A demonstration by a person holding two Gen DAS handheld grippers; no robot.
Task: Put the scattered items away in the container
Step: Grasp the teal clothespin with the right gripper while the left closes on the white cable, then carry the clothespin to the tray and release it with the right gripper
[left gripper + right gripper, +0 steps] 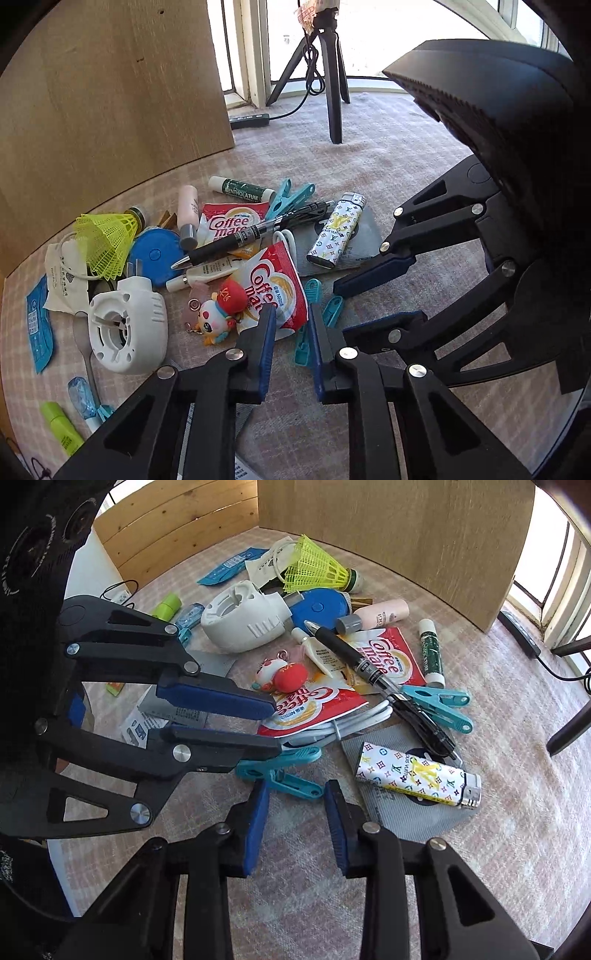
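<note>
A heap of small items lies on a checked cloth. My left gripper points down at a red and white Coffee mate packet. Its blue pads sit against both sides of the packet's near edge, shut on it. The right wrist view shows the same grip from the side, the left gripper on the packet. My right gripper is open just short of a teal clothespin, whose end reaches between its tips. No container is plainly in view.
Around the packet lie a patterned lighter on a grey pouch, a black pen, a red-capped doll keychain, a white plastic device and a yellow shuttlecock. A wooden panel stands behind, a tripod beyond.
</note>
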